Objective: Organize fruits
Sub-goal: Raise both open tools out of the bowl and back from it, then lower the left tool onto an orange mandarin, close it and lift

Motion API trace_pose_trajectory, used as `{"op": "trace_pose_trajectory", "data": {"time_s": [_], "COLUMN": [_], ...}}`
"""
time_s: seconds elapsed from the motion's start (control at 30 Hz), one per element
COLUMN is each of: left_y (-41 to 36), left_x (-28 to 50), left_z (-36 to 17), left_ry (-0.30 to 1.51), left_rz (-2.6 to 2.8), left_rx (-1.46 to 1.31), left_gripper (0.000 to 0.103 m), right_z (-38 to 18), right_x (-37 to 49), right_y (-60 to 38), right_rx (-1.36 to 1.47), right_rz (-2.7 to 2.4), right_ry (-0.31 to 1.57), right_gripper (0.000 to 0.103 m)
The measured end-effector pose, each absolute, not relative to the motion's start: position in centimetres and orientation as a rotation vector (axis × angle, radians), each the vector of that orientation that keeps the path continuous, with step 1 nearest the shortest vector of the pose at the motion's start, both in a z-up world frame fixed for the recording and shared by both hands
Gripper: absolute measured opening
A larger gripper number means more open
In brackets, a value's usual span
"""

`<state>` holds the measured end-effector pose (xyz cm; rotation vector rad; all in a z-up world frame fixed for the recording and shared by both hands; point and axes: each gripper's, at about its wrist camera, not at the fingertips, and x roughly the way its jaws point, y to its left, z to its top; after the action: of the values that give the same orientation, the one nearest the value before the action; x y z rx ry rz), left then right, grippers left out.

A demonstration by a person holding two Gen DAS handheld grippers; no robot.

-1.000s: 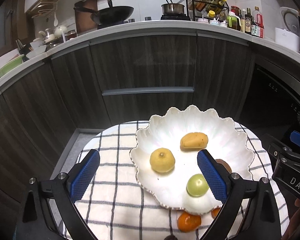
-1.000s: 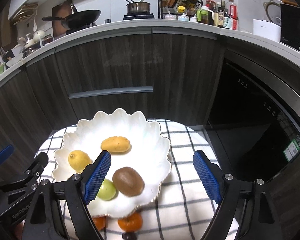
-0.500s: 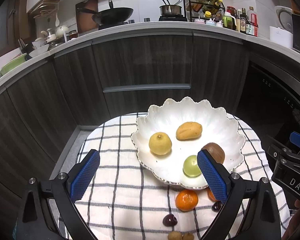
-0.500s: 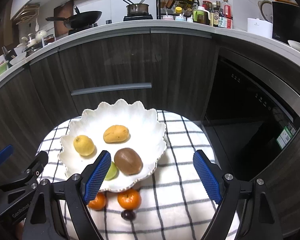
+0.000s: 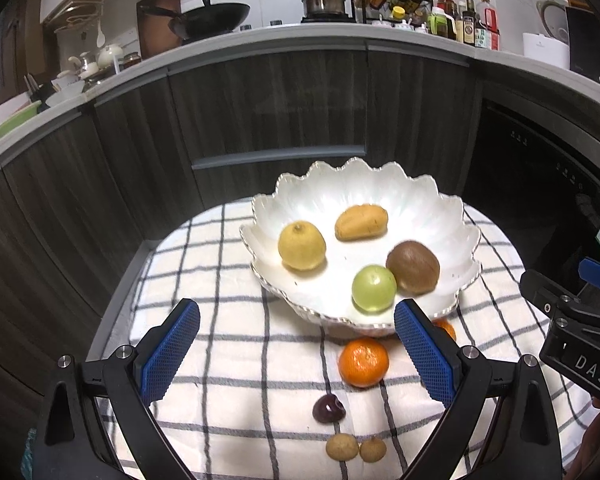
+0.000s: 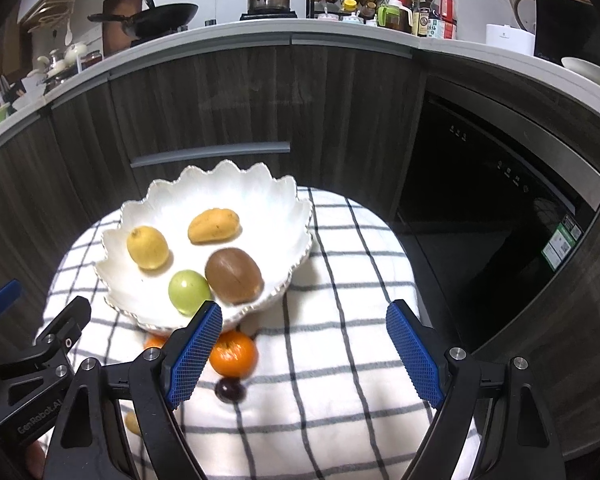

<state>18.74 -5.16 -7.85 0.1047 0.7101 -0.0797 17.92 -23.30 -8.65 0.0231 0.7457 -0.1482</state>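
A white scalloped bowl stands on a checked cloth. It holds a lemon, a small mango, a green fruit and a kiwi. On the cloth before the bowl lie a tangerine, a second one partly hidden, a dark cherry and two small brown fruits. My left gripper and right gripper are open and empty, near the loose fruit.
Dark wooden kitchen cabinets curve behind the table, with a counter carrying a wok, a pot and bottles. A black oven door is at the right. The cloth's right half carries no fruit.
Both grippers have drawn back from the bowl and risen, so the bowl looks farther away. The tangerines, cherry and small brown fruits have come into view.
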Motion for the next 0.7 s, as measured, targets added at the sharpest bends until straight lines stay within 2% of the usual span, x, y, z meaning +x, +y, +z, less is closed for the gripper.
{"op": "trace_pose_trajectory", "data": {"time_s": [0.57, 0.7], "left_y": [-7.9, -8.8], "left_x": [19.7, 20.5], "left_z": [-13.8, -15.0], "left_ry": [0.808, 0.838], "left_rz": [-0.146, -0.158], "left_rx": [0.120, 0.140], "left_gripper": [0.098, 0.082], "right_z": [-13.2, -13.9], "right_x": [17.8, 17.9], "right_y": [-24.7, -25.0], "right_rx": [0.029, 0.033], "right_rz": [-0.167, -0.173], "right_ry": [0.821, 0.832], "right_gripper": [0.085, 0.085]}}
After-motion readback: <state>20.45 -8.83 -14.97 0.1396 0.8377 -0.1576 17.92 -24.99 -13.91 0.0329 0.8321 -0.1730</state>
